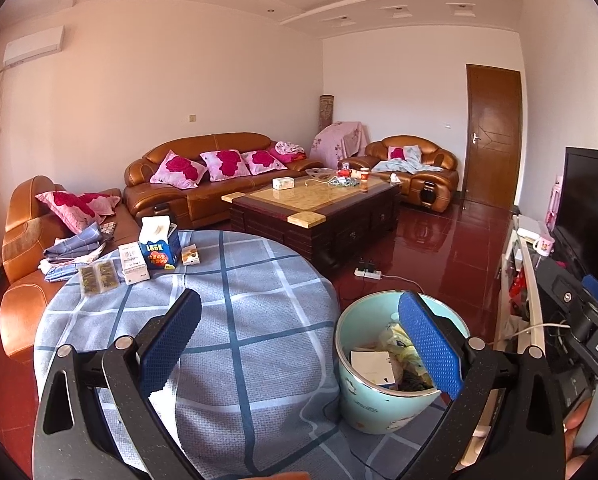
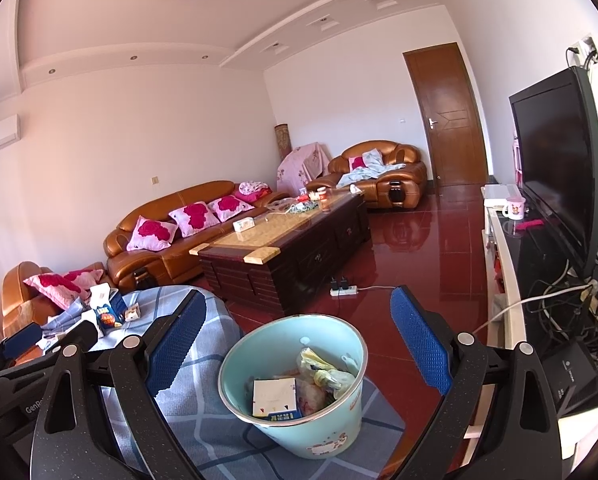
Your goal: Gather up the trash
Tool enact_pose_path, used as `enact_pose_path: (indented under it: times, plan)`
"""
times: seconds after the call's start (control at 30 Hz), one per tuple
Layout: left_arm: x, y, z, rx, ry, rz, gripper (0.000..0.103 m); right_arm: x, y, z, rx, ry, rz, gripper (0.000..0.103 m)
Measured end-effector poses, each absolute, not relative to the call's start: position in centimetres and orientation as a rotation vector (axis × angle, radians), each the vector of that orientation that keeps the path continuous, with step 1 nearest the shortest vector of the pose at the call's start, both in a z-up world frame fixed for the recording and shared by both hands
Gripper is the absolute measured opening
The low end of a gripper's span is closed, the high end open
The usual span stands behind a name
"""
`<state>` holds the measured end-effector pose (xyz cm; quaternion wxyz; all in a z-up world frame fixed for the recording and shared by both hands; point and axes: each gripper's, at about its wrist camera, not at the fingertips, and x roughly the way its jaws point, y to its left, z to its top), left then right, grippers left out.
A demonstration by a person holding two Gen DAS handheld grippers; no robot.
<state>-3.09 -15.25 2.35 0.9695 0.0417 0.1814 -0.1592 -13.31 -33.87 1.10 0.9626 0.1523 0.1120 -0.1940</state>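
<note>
While both grippers hang with their fingers spread wide and nothing between them, the scene runs left to right like this:

- On the far left of the round checked table (image 1: 235, 320) lie two flat packets (image 1: 98, 277), a white box (image 1: 133, 263), a blue tissue box (image 1: 160, 246) and a small tan box (image 1: 190, 256), close together near the table's far edge.
- Beyond those items, a brown sofa (image 1: 215, 184) with pink-and-red cushions runs along the far wall, and folded checked cloth (image 1: 73, 250) lies on its near section.
- The left gripper (image 1: 299, 340) hovers above the table's near part, its left finger over the cloth and its right finger (image 1: 427, 344) over the bin's rim; it grasps nothing.
- The bin (image 2: 299, 432), pale blue, stands just right of the table; inside are a white box (image 2: 273, 396), crumpled yellow-white wrappers (image 2: 323, 372) and other scraps.
- The right gripper (image 2: 299, 340) is held above the bin, its two blue pads (image 2: 419, 344) either side of it, well apart and clear of the rim.
- A dark coffee table (image 2: 283, 256) stands in mid-room, with a power strip (image 2: 343, 290) on the red floor near it.
- On the far right, a television (image 2: 555, 160) sits on a low stand, with a tangle of cables (image 2: 571, 304) at its near end.
</note>
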Motion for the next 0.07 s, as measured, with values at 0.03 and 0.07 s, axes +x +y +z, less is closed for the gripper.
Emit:
enact_pose_path:
  times: [0.03,0.07]
  plan:
    - [-3.08,-15.24,2.36,0.086,0.366,-0.322,0.097,-13.29,-33.83,1.11,0.307,0.227,-0.392,0.092]
    - [-3.05,-15.25,2.36,0.09,0.364,-0.326,0.097,-13.3,-33.83,1.09,0.307,0.227,-0.392,0.092]
